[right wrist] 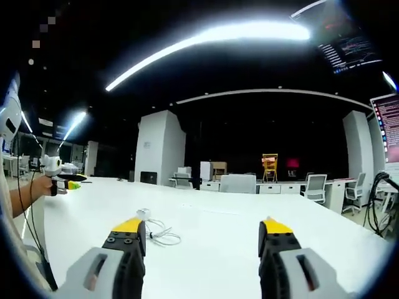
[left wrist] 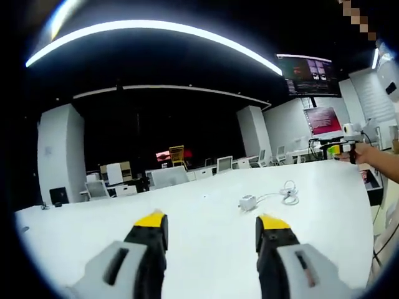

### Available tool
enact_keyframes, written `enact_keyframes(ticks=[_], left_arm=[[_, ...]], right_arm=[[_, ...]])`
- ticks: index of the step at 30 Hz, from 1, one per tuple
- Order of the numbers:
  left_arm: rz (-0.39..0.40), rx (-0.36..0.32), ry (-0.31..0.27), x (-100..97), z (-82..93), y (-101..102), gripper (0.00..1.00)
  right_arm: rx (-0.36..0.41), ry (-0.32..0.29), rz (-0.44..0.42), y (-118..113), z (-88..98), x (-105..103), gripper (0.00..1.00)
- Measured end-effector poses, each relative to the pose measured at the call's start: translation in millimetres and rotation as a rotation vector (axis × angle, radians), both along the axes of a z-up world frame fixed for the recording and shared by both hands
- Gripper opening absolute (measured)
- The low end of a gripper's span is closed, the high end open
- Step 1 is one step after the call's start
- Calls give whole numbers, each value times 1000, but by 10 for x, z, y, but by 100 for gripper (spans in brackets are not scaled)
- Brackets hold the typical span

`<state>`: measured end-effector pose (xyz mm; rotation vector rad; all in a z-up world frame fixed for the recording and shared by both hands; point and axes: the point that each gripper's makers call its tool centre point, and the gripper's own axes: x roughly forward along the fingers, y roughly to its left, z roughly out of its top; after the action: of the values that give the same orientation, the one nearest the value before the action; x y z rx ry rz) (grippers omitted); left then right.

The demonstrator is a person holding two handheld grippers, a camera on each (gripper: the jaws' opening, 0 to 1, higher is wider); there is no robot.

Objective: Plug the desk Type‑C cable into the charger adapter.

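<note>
A small white charger adapter (left wrist: 247, 202) lies on the white table (left wrist: 187, 205), with a loose coil of white cable (left wrist: 288, 192) just to its right. My left gripper (left wrist: 211, 224) stands open above the table, short of the adapter, nothing between its yellow-tipped fingers (left wrist: 151, 220). In the right gripper view the adapter (right wrist: 144, 213) and the cable (right wrist: 163, 236) sit just beyond the left jaw. My right gripper (right wrist: 201, 227) is open and holds nothing. A hand holds the right gripper (left wrist: 345, 147) at the far right, and the left gripper (right wrist: 60, 179) shows at the far left.
Monitors (left wrist: 322, 120) and a hanging screen (left wrist: 308, 75) stand past the table's right end. Desks and chairs (right wrist: 315, 185) line the dark back of the room, with white pillars (right wrist: 159, 148). Cables (right wrist: 374, 205) hang at the right.
</note>
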<state>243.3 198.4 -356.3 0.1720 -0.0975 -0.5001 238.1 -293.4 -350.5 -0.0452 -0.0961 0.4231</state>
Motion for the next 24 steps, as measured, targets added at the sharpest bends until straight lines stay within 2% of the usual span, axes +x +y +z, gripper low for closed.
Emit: enact_keyframes(ticks=[12,20,24], left_arm=[[12,-7,7,-10,-20,43,57],[54,-8,21,-19,-76,142,56],[63,-4,17,-24,-76,157,50]], right_arm=[[1,3,-2,-16,-13,9,74],[4,4,2,-11,-17,-10,73],[0,4,3,-18,-16,-12,73]])
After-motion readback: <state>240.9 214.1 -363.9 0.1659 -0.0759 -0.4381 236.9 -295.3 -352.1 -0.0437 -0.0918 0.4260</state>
